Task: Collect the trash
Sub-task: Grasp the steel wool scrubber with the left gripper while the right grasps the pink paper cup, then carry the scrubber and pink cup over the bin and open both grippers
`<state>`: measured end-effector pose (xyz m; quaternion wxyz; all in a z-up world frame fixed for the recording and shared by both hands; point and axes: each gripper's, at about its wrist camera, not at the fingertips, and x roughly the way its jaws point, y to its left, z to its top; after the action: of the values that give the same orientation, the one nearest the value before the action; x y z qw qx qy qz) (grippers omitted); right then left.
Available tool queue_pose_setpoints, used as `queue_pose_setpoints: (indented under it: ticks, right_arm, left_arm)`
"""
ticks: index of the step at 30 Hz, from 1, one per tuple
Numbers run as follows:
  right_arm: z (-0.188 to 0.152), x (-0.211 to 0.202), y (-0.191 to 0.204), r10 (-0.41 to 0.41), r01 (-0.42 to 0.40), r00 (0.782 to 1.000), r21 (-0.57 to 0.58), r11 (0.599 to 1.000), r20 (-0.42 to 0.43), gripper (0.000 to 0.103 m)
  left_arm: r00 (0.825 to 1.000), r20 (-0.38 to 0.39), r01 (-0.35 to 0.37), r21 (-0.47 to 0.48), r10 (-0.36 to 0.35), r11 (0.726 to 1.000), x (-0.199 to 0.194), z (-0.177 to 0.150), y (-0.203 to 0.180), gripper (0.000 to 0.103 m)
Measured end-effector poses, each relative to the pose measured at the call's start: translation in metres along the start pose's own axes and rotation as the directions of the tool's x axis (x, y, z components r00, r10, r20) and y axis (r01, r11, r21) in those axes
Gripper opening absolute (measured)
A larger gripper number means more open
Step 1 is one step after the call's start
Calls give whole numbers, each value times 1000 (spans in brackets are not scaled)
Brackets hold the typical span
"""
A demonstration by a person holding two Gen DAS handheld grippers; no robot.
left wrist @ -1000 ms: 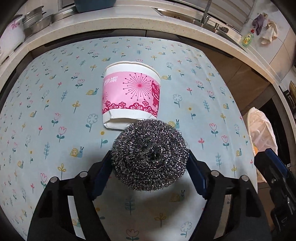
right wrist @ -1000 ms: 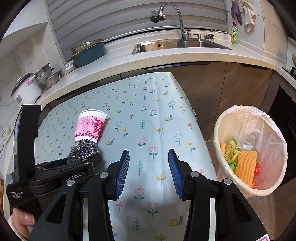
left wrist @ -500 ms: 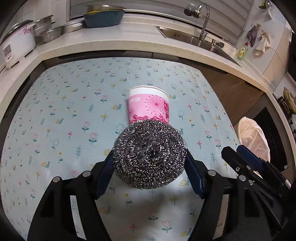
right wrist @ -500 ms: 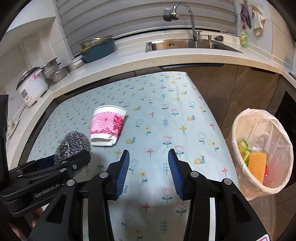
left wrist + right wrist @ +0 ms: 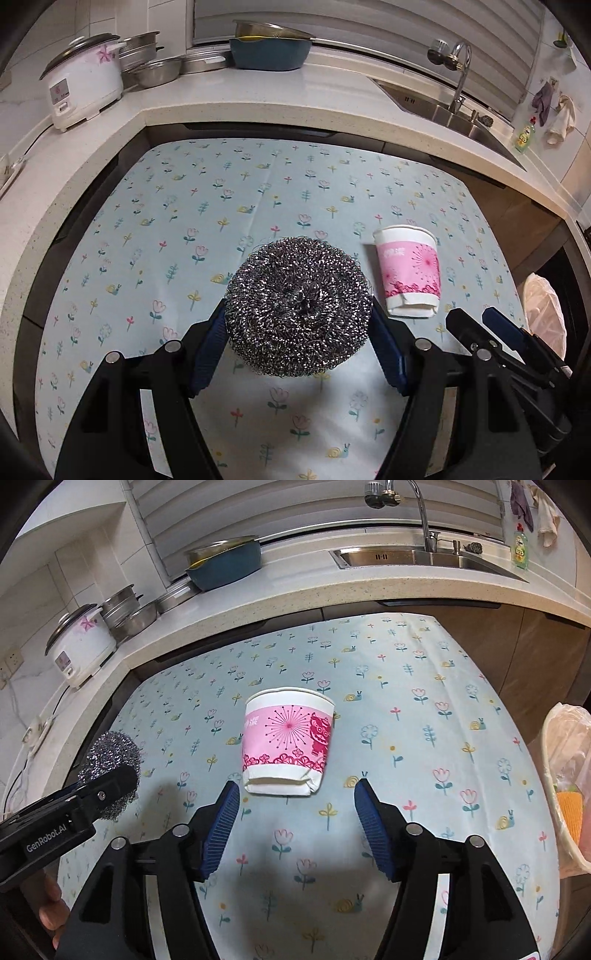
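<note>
A round steel-wool scourer [image 5: 298, 307] is held above the flowered tablecloth [image 5: 207, 229], my left gripper [image 5: 298, 338] shut on its two sides. The same scourer [image 5: 110, 755] and left gripper [image 5: 107, 788] show at the left of the right wrist view. A pink and white paper cup [image 5: 290, 740] lies on its side on the cloth, its flattened base toward my right gripper [image 5: 295, 814]. That gripper's jaws are opening, the cup just beyond the blue fingertips and nothing between them. In the left wrist view the cup [image 5: 410, 271] lies right of the scourer, with the right gripper [image 5: 480, 325] near it.
A bin with a pale plastic liner [image 5: 569, 775] stands off the table's right edge, with orange and green scraps inside. Behind the table runs a counter with a rice cooker [image 5: 79, 648], steel bowls, a blue basin [image 5: 225, 563], a sink [image 5: 413, 557] and a dish-soap bottle [image 5: 519, 548].
My right gripper swung left from the bin side to face the cup and its jaws spread wider. My left gripper, still holding the scourer, rose and moved left, away from the cup.
</note>
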<state>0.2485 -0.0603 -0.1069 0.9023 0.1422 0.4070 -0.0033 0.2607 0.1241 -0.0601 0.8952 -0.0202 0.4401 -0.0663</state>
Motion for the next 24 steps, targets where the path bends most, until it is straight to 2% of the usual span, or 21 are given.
queue_pose_setpoints:
  ticks: [8, 14, 24]
  right_arm:
    - [20, 52, 17, -28, 28, 999, 6, 1000, -41, 76]
    - [21, 79, 18, -48, 48, 996, -2, 999, -70, 77]
    - [18, 69, 14, -44, 43, 999, -17, 999, -32, 72]
  left_arm:
    - [1000, 15, -7, -16, 7, 1000, 19, 24, 16, 68]
    - [1000, 8, 5, -7, -5, 1000, 36, 31, 12, 68]
    - [1000, -6, 19, 16, -19, 1000, 43, 27, -5, 68]
